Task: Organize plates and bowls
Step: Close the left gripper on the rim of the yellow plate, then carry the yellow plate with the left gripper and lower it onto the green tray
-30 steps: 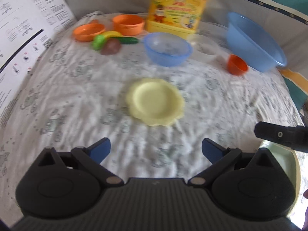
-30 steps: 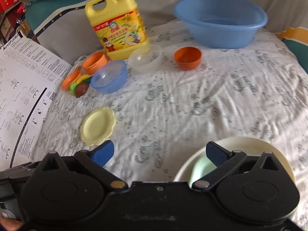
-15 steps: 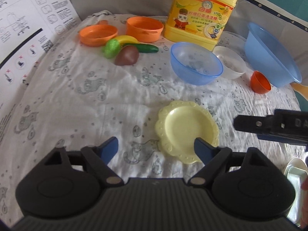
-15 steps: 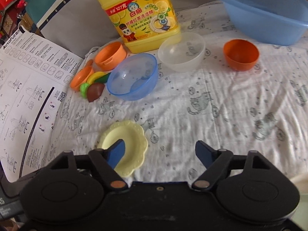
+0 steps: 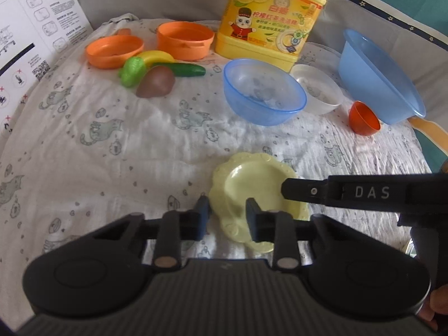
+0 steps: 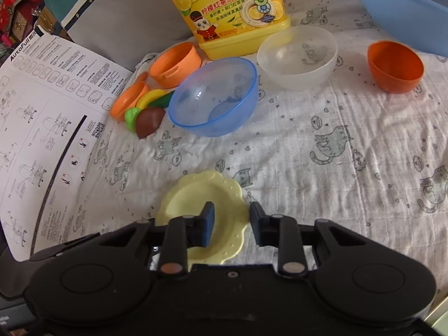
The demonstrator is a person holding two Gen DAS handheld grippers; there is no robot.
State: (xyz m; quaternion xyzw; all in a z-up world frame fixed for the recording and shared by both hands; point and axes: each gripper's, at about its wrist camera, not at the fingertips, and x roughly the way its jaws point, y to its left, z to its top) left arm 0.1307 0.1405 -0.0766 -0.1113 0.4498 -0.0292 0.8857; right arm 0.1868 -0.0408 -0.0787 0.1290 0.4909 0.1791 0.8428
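Note:
A pale yellow scalloped plate (image 5: 252, 187) lies flat on the printed cloth; it also shows in the right wrist view (image 6: 207, 193). My left gripper (image 5: 226, 212) has its jaws narrowed around the plate's left rim, with a gap still between them. My right gripper (image 6: 231, 218) has its jaws narrowed around the plate's right rim, also with a gap. One right finger (image 5: 308, 191) reaches over the plate in the left wrist view. A blue bowl (image 5: 263, 95), a clear bowl (image 5: 319, 88) and a small orange bowl (image 5: 364, 119) stand behind.
A yellow detergent jug (image 5: 274, 16) stands at the back. A large blue basin (image 5: 378, 75) is at the right. Two orange containers (image 5: 184, 39) and toy fruit (image 5: 156, 81) are at the back left. A paper instruction sheet (image 6: 47, 128) lies at the left.
Both grippers have moved in to the yellow plate and their jaws have narrowed from wide open around opposite rims. The green plate near the right gripper is out of view.

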